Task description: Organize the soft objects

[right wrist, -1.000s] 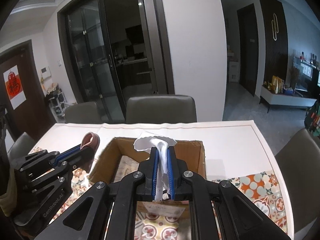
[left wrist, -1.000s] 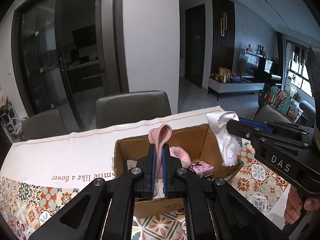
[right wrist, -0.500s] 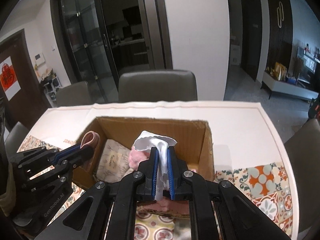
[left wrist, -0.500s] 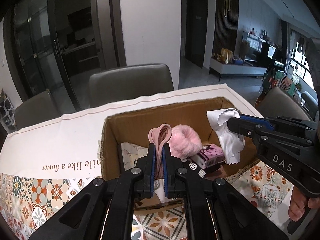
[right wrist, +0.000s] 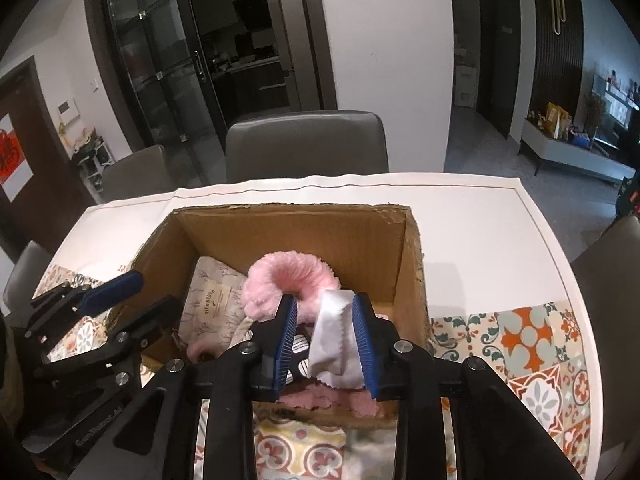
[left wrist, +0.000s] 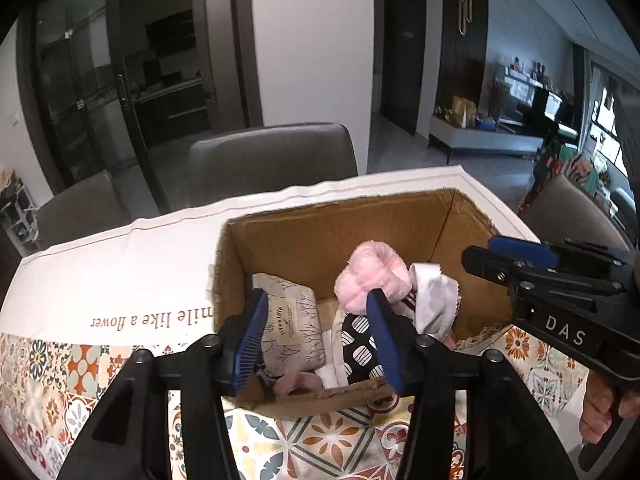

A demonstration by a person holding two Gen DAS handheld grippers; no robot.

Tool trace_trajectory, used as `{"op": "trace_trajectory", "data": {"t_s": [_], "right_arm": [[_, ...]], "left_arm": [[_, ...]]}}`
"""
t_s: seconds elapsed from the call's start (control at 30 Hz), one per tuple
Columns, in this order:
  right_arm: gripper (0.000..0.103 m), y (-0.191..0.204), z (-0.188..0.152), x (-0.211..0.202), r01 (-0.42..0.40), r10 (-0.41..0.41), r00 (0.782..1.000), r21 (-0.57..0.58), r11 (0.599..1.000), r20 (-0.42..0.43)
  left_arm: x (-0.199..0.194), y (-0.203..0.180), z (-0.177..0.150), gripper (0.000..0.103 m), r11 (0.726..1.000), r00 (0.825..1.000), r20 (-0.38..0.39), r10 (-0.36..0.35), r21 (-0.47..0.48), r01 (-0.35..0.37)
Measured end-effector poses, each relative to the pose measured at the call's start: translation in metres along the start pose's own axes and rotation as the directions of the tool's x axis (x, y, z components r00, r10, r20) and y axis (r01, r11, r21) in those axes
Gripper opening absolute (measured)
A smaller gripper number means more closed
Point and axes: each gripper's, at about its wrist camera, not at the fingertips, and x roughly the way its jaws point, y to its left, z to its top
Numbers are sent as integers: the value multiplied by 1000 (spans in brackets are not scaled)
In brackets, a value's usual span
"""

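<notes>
An open cardboard box [left wrist: 332,232] [right wrist: 304,228] stands on the table. Inside lie a fluffy pink scrunchie [left wrist: 370,276] [right wrist: 292,280], a printed fabric pouch [left wrist: 290,324] [right wrist: 214,304], a black-and-white patterned cloth [left wrist: 360,344] and a small pink rolled item [left wrist: 296,382]. My left gripper [left wrist: 318,316] is open and empty over the box's near side. My right gripper [right wrist: 325,320] is open over the box; a white cloth [right wrist: 336,344] [left wrist: 432,308] hangs loose between its fingers.
The table has a white runner [left wrist: 120,276] with lettering and a tiled patterned cover [right wrist: 520,344]. Grey chairs [right wrist: 306,144] stand at the far side and at the right [right wrist: 608,272]. Glass doors and a white pillar lie behind.
Both grippers have lowered over the box and opened. The left let go of the pink rolled item, which now lies in the box. The right released its hold on the white cloth.
</notes>
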Motion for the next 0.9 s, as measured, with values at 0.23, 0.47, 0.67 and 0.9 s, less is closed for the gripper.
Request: {"op": "trace_trajectory", "data": {"t_s": [0.23,0.47,0.67,0.9], "right_arm": [[37,8,-11,-32,10,-11,999,17,1000,50],[48,22,-27,-72,12,-16,994,42,999,104],[56,35,-48,-111,26,-36,988,65,998,153],[59,56,-72,-150,71,-86,978,81,994,192]], "left_arm": [[-40,7,-6,59,998,998,58,31,-55,-28],[-94,10,-24,68,995,990,120,69,-79,-60],[-132,13,-40,77,992,981,163,106,-79,-94],[-172,15,-59,84,993,971,214,109,-60,-98]]}}
